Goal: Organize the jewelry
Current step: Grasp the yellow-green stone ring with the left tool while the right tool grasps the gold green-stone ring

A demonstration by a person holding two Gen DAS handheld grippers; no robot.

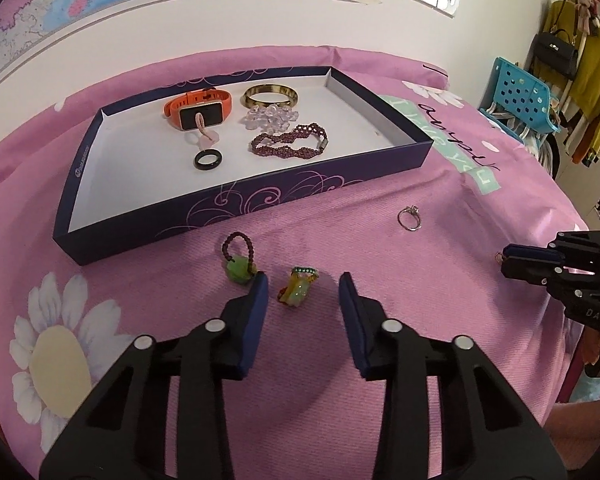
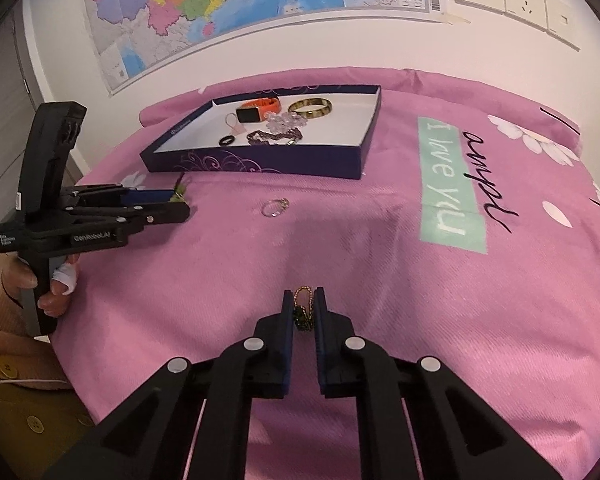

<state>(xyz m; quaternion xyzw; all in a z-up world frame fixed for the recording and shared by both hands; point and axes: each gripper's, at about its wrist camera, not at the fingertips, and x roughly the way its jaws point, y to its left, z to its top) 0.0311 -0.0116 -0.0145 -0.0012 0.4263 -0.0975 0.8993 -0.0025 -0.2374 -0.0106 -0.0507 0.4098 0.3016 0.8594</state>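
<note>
Ample bare bedspread [image 2: 380, 264] beside tray [image 2: 260, 166]

Bare cloth [image 2: 380, 260] between ring [image 2: 275, 207] and box [image 2: 260, 166].

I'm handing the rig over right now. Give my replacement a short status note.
Right gripper: shut on a small beaded charm on the pink bedspread.
Left gripper: open, straddling the yellow-green ring; not gripped.
Done: watch, bangle, bracelets and black ring lie in the box.
Left: both items above, green bead charm, silver ring.
</note>
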